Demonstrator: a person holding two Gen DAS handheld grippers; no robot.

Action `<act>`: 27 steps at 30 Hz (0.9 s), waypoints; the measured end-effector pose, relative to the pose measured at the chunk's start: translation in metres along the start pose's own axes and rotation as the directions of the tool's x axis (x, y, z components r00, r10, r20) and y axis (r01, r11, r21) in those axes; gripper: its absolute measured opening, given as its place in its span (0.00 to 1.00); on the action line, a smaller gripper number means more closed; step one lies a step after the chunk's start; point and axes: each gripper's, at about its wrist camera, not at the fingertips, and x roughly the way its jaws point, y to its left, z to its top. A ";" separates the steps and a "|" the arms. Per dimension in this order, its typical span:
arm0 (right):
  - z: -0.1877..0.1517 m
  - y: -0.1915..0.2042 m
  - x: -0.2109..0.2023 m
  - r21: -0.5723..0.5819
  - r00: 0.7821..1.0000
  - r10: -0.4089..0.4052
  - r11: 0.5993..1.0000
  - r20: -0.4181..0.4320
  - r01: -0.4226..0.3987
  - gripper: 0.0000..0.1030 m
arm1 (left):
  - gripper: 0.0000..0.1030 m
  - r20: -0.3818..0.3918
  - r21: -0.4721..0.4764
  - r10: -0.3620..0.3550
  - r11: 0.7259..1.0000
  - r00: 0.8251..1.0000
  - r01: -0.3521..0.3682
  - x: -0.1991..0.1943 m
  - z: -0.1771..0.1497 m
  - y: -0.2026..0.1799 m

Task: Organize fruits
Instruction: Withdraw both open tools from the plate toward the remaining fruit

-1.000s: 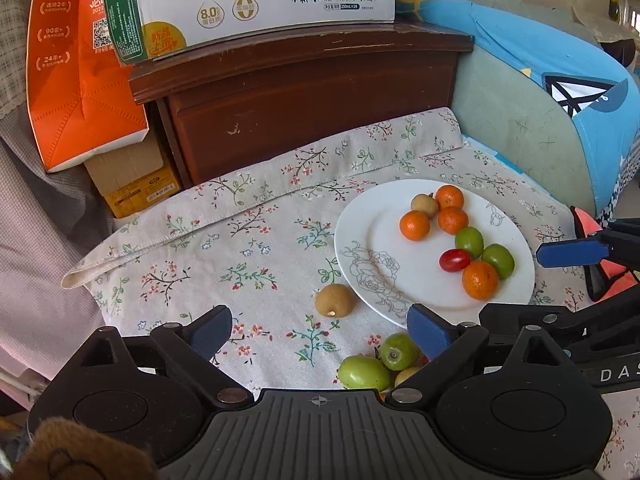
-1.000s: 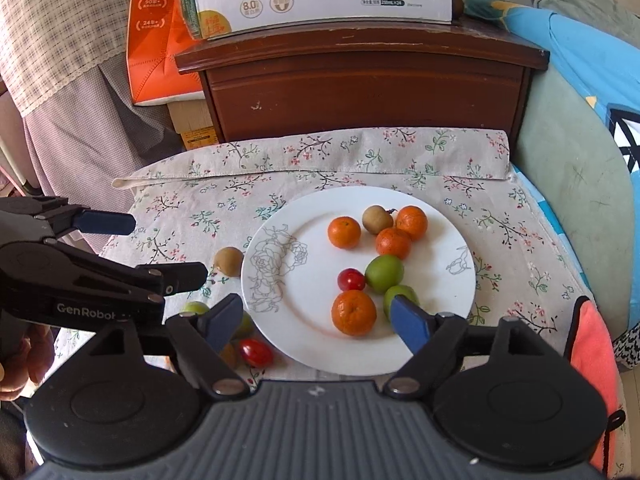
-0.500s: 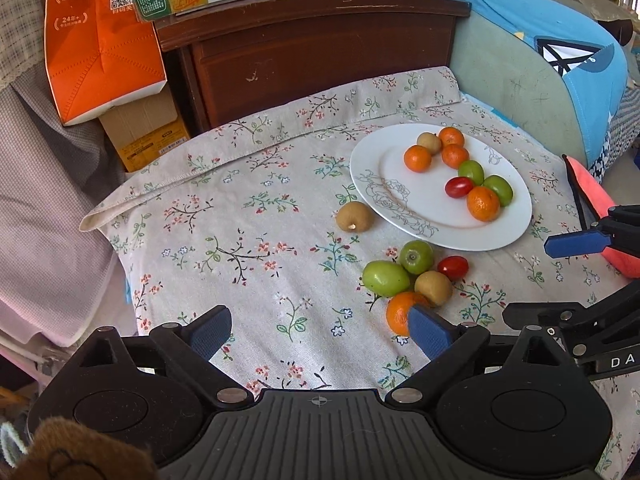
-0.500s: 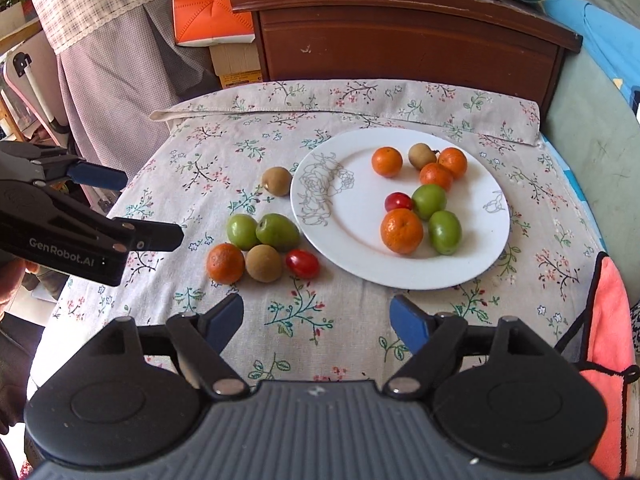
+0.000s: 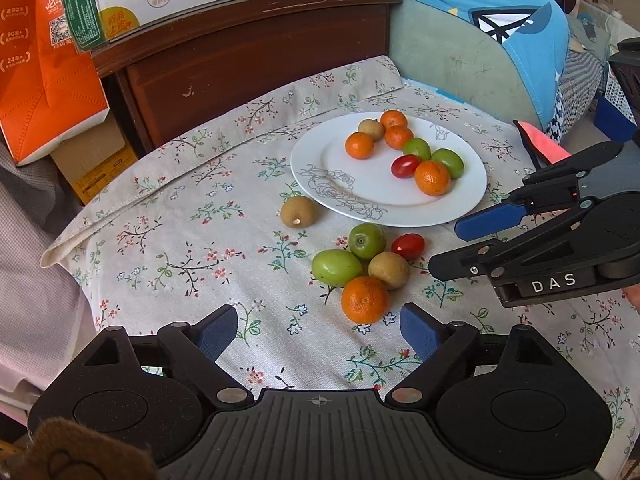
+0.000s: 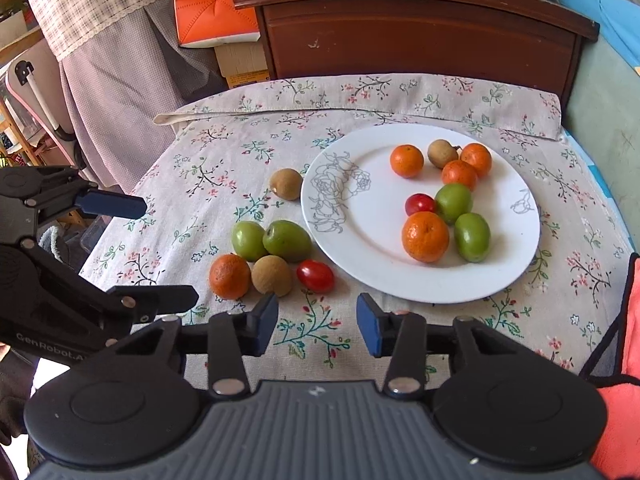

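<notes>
Closing in toward a narrow gap, the right gripper has just drawn its jaws together; nothing lies between them, only bare cloth. Just ahead of its fingertips, slightly to the left, sits the cherry tomato, lying with its long axis across the line of approach, roughly in line with the jaw gap. It is the nearest fruit of the loose pile, which also includes an orange, a brown fruit and two green fruits.

The left gripper has also been closing slightly, but its jaws stand wide and empty. The orange lies just ahead of them, toward the right finger.

Judgement: each hand has one fruit close; the right is better set for the tomato. The plate lies just beyond the pile, to the right, already carrying several fruits. One brown fruit sits apart beside the plate's rim.
</notes>
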 end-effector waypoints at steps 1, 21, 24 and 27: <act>0.001 -0.002 0.002 0.003 1.000 0.001 1.000 -0.001 -0.001 0.39 | 0.78 0.003 0.003 -0.019 1.000 1.000 0.019 0.001 0.000 -0.001; 0.013 -0.001 0.021 0.019 0.995 0.095 0.995 0.011 -0.095 0.35 | 0.31 -0.005 0.047 -0.086 0.995 0.996 0.086 0.032 -0.001 -0.011; 0.013 0.003 0.022 0.007 0.993 0.119 0.993 -0.008 -0.119 0.33 | 0.28 -0.014 0.033 -0.092 0.995 0.996 0.093 0.031 -0.003 -0.005; 0.012 0.007 0.020 -0.023 0.989 0.146 0.989 -0.029 -0.147 0.33 | 0.28 -0.020 0.018 -0.092 0.996 0.996 0.092 0.029 -0.005 0.000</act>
